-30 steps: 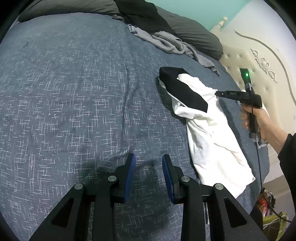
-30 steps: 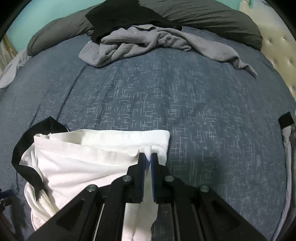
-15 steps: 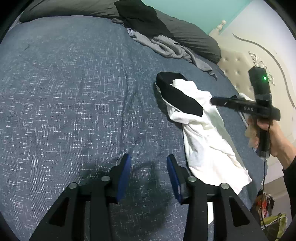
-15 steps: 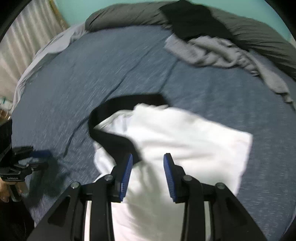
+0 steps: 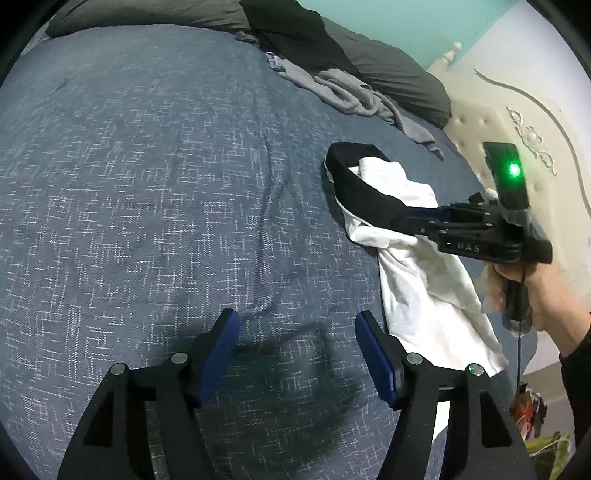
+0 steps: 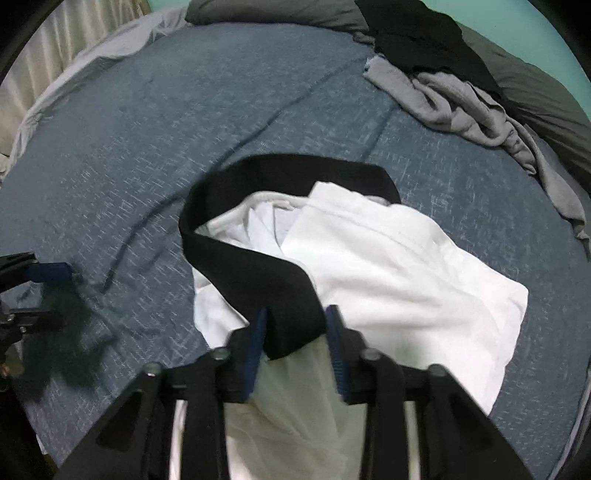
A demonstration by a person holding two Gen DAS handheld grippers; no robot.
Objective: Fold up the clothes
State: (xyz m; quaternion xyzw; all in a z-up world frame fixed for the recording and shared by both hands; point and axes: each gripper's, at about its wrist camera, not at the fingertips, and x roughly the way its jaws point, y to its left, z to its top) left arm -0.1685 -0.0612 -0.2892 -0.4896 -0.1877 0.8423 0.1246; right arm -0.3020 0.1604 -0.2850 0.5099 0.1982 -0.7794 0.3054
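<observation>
— Two grippers, so start with the left one: what is it doing?

— The left gripper (image 5: 295, 325) hangs over bare blue bed cover (image 5: 147, 184). Its jaws have just been opening; they stand wide apart with nothing between them.

— And the right?

— The right gripper (image 6: 295, 314) has just been closing. The black waistband (image 6: 240, 258) sits between its blue pads and fills the gap from one to the other, so it is clenched on that band. A hand (image 5: 532, 295) grips its handle at 3 o'clock in the left wrist view, and a green light glows on top.

— Where is the piece being folded?

— The white garment (image 6: 388, 266) lies crumpled on the cover, at about 2 o'clock from the left gripper and well apart from it. In the right wrist view it spreads from the jaws out toward 2 o'clock. The waistband loops from the jaws round to 11 o'clock and back across the top of the white cloth.

— Anything else on the bed?

— A grey garment (image 6: 461, 107) lies rumpled at 1 o'clock in the right wrist view, with a black garment (image 6: 417, 33) beyond it. That one lies over the dark pillows (image 5: 399, 70). A cream tufted headboard (image 5: 472, 125) stands at 2 o'clock in the left wrist view.
</observation>
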